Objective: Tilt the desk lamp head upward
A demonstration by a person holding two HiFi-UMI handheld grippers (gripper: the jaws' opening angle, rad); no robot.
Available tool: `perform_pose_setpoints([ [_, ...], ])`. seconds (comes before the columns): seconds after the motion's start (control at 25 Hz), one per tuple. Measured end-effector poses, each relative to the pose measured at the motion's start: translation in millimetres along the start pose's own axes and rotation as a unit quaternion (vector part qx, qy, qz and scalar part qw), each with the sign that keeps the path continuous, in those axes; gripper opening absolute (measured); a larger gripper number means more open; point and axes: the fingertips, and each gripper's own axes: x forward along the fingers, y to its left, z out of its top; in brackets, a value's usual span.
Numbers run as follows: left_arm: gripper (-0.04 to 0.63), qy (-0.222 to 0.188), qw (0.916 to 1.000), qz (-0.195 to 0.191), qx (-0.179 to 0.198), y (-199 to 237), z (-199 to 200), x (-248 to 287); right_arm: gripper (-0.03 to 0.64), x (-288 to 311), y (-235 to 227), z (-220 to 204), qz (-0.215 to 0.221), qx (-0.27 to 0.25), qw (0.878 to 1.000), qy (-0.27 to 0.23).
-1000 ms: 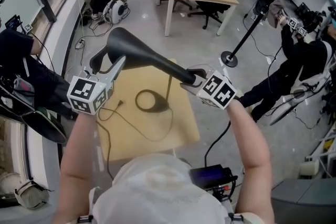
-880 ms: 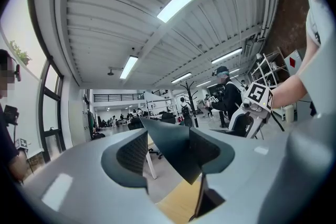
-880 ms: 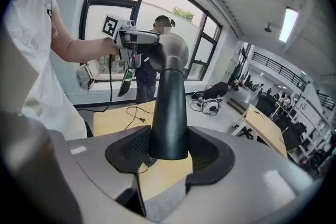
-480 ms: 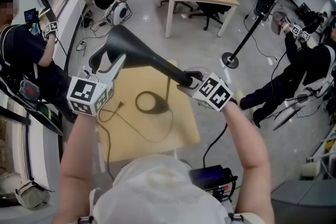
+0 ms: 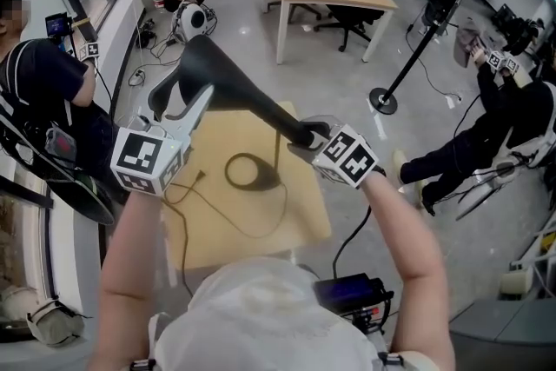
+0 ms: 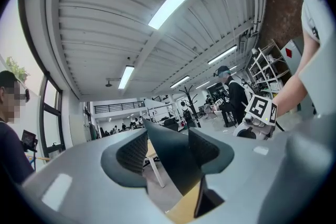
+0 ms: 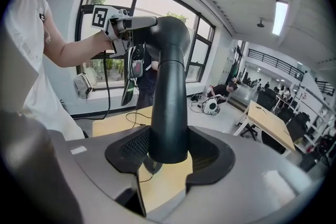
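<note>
Left gripper, jaws partly spread, clamps the lamp head rim above the desk far edge; right gripper likewise clamps the neck

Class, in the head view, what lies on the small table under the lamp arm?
The lamp's ring base and its looping cable lie on the table. The arm and head cover the table's far edge, so anything there is hidden.

The black desk lamp stands on the wooden worktop on a round base. A thin stem rises to its long tapered head, which slants up to the far left, flared end highest. Its cord trails over the worktop.
</note>
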Motion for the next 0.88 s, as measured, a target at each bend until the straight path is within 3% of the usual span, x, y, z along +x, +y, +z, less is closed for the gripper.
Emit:
perform_pose_setpoints([
  [0.56, 0.219, -0.024, 0.9995, 0.010, 0.016, -16.8, 32.1, 8.0, 0.235, 10.8, 2.3, -0.3, 0.018, 0.031, 0.999, -0.016],
  [0.88, 0.207, -0.035, 0.9982, 0.020, 0.044, -27.8, 48.4, 31.1, 0.235, 14.9, -14.2, -4.0, 0.033, 0.042, 0.998, -0.024],
])
